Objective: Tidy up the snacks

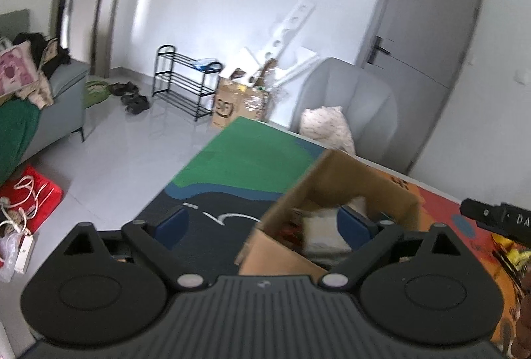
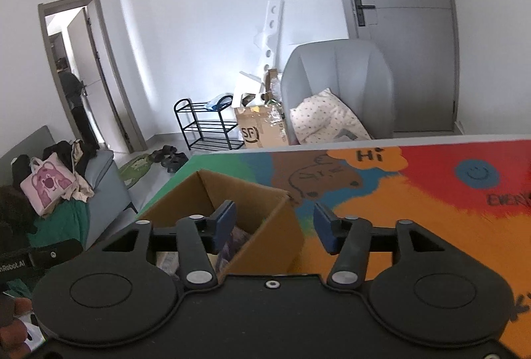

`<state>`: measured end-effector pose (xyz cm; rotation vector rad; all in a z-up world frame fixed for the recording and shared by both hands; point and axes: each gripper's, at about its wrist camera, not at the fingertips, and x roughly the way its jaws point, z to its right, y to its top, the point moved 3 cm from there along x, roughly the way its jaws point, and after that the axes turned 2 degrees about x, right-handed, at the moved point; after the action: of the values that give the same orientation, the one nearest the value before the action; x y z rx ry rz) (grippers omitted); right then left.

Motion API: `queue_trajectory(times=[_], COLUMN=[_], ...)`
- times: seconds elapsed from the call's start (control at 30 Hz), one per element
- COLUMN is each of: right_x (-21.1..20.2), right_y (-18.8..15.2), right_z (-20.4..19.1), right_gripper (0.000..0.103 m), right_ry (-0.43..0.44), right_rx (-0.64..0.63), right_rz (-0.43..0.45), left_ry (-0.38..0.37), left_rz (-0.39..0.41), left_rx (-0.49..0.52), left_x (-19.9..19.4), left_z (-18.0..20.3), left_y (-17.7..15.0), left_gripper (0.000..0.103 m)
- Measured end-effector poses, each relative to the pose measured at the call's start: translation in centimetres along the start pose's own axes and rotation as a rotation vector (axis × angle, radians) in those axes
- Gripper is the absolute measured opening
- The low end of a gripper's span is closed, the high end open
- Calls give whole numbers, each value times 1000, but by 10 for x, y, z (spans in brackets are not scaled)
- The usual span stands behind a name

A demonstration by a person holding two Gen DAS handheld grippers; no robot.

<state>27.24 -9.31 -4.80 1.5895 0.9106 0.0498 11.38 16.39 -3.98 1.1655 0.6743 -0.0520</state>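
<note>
Both jaws spread empty, square brown cardboard box (image 2: 265, 226), glossy snack packets (image 1: 318, 233) inside

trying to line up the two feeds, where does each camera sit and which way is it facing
Left wrist: sits on the left gripper, looks along its open blue fingers over the colourful table mat and cardboard box toward the grey door; the other gripper's black body pokes in at right.
Right wrist: sits on the right gripper, open, looks over the same box and mat toward the door; a fingertip shows bottom left.
Shared: box, mat, grey armchair, black rack, SF carton.
</note>
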Motion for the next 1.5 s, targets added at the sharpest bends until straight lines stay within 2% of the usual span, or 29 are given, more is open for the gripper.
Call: queue_trajectory(times=[0.2,0.33,0.53,0.8,1.07,1.4,1.5], right_x=[-32,-54,-85,-119,-146,-175,-180], right_y=[-8,-10,-13,-17,-27,-39,-44], right_z=[15,20,25,35,47,50,52], right_gripper=[79,92,102,103,103,103,103], right_ry=[-31,-47,-59,-107,-137,-137,-137], right_rx=[22,31,35,43,62,48,46], right_rz=[15,32,70,105,113,71,46], left_ry=[-71,-78,-99,-145,-188,-234,-254], left_rz=[-20,-19,-13,-12,-47,-78,-96], left_rx=[85,122,136,196,272,353,342], left_x=[-12,-22,-47,-73,-88,-114,-121], left_z=[28,40,54,74,91,106,104], left_y=[-10,-15,-17,-23,-30,-33,-32], left_gripper=[100,103,103,103,103,103,103])
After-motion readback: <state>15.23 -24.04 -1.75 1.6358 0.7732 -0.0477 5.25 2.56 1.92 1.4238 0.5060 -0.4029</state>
